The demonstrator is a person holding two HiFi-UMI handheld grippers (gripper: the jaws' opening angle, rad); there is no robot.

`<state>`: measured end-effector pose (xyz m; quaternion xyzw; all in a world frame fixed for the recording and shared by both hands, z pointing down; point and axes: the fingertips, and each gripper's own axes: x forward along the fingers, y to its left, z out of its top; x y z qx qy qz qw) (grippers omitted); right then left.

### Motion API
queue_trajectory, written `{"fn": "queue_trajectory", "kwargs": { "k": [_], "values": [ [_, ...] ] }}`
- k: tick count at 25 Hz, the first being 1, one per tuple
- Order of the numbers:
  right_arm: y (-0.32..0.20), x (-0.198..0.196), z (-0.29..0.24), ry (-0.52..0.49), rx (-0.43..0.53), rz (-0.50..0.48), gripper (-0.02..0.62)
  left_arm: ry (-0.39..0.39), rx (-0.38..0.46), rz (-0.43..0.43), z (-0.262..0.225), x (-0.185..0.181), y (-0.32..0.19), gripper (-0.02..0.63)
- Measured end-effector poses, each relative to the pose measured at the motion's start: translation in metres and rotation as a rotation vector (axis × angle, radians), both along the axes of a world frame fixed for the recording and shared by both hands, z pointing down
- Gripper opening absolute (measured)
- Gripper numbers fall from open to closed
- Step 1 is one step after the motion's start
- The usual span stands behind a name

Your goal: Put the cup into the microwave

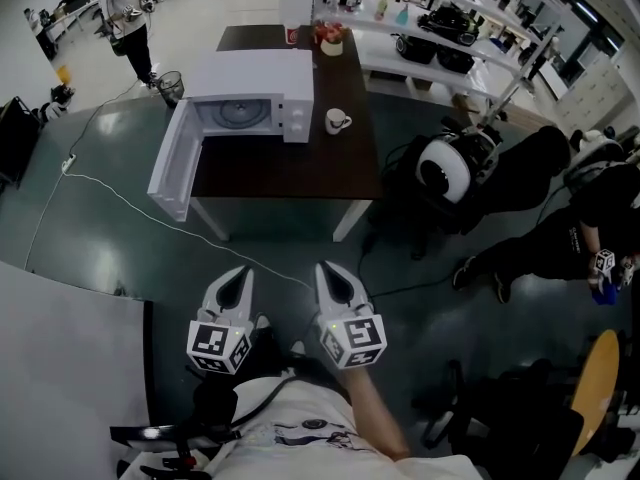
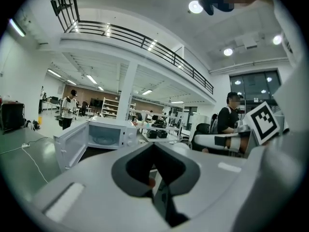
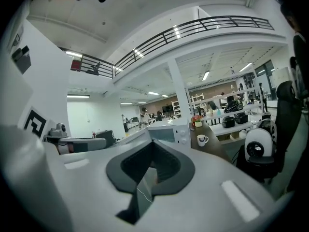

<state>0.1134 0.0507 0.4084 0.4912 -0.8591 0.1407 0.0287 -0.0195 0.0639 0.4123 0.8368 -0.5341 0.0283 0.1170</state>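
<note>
A white cup [image 1: 337, 120] stands on the dark table [image 1: 290, 173], just right of the white microwave [image 1: 250, 103]. The microwave's door [image 1: 172, 163] hangs open to the left and its chamber is empty. Both grippers are low in the head view, well short of the table and over the floor. My left gripper [image 1: 237, 280] and my right gripper [image 1: 330, 276] both point toward the table, jaws together and nothing in them. The right gripper view shows the cup [image 3: 202, 139] beside the microwave [image 3: 169, 133] past the shut jaw tips [image 3: 153, 143]. The left gripper view shows the open microwave [image 2: 108, 134] past its jaw tips [image 2: 153, 145].
A white cable [image 1: 130, 193] runs over the floor left of the table. A chair with a round white back [image 1: 445, 168] and a seated person [image 1: 560, 238] are at the right. A shelf rack [image 1: 450, 28] stands behind. A red can [image 1: 292, 36] and a flower pot [image 1: 330, 40] sit at the table's far end.
</note>
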Motion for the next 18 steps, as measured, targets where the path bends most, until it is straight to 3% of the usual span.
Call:
{"fn": "queue_trajectory", "kwargs": {
  "k": [18],
  "values": [
    [-0.11,-0.053,-0.014,0.046,0.025,0.073,0.002,0.041,0.015,0.09,-0.009,-0.052,-0.126,-0.002]
  ]
}}
